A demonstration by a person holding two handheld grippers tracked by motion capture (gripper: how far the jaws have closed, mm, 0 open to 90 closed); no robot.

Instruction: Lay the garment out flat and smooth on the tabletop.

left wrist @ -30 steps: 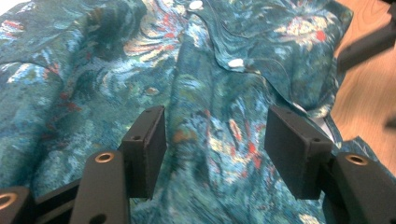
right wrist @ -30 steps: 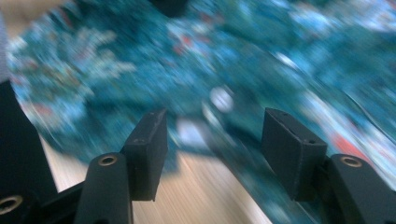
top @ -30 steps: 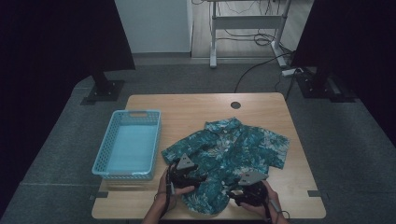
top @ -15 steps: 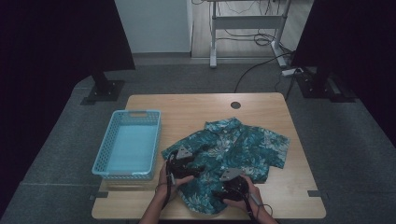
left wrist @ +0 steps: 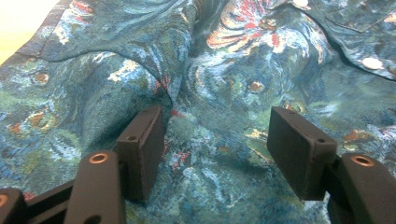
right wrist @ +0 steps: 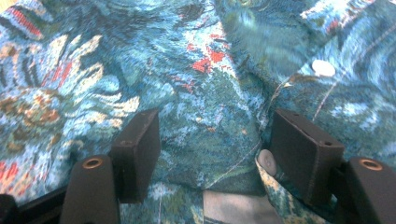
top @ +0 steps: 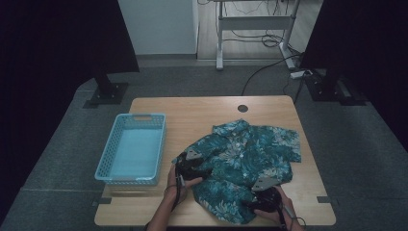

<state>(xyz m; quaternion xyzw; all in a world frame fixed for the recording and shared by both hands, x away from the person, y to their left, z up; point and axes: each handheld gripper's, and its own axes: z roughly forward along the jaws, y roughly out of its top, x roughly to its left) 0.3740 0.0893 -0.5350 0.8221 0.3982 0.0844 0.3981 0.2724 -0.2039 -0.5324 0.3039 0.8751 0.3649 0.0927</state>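
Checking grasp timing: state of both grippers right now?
Left gripper: open over the shirt, nothing pinched.
Right gripper: open over the shirt, nothing pinched.

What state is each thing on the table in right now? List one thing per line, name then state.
Shirt: spread out, rumpled, lying on the table.
Basket: upright, empty, beside the shirt.
Left gripper: jaws open, over the shirt fabric.
Right gripper: jaws open, over the fabric near a button.

Wooden table (top: 202,113): floral shirt (top: 250,159), blue basket (top: 132,149)
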